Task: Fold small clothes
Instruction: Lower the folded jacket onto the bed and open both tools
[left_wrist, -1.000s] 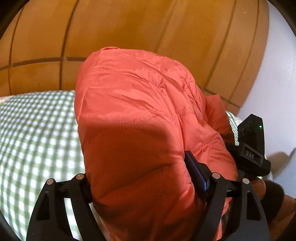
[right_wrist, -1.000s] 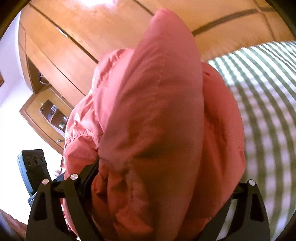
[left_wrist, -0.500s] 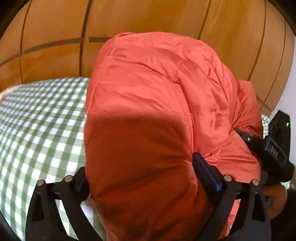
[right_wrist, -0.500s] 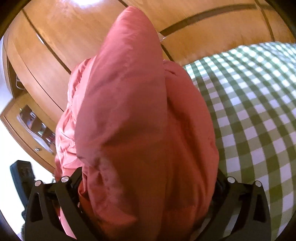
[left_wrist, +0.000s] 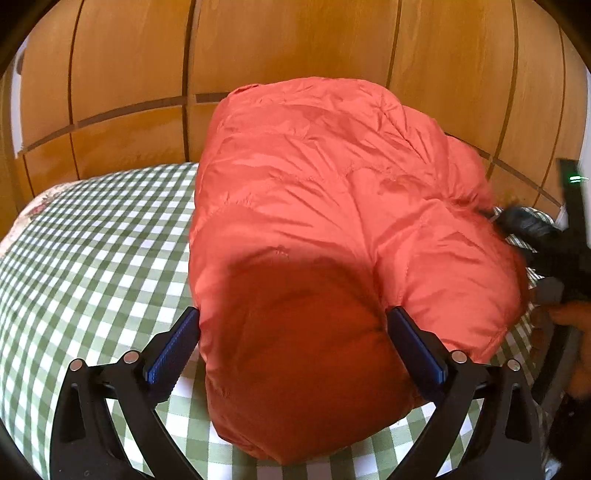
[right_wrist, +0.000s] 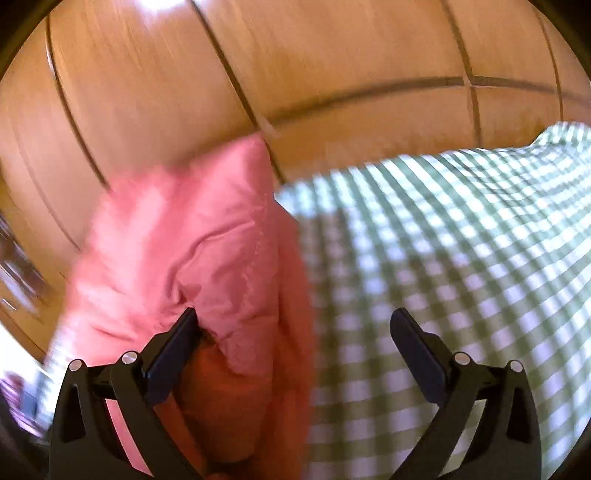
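left tool (left_wrist: 293, 343): jaws wide, just been opening; puffy orange-red quilted jacket (left_wrist: 332, 229) bulges between them, lying ahead on the green-and-white checked bed cover (left_wrist: 92, 251). right tool (right_wrist: 293, 343): jaws wide, just been opening; jacket (right_wrist: 192, 251) against its left finger. wooden panelled wall (left_wrist: 295, 44) beyond.

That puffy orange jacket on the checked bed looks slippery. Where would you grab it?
Probably the rounded near end of the jacket, coming from the front, angled downward. It bulges up off the bedspread there, and it already sits between the open left gripper fingers, so a pinch across that thick fold should hold better than the smooth flat top.
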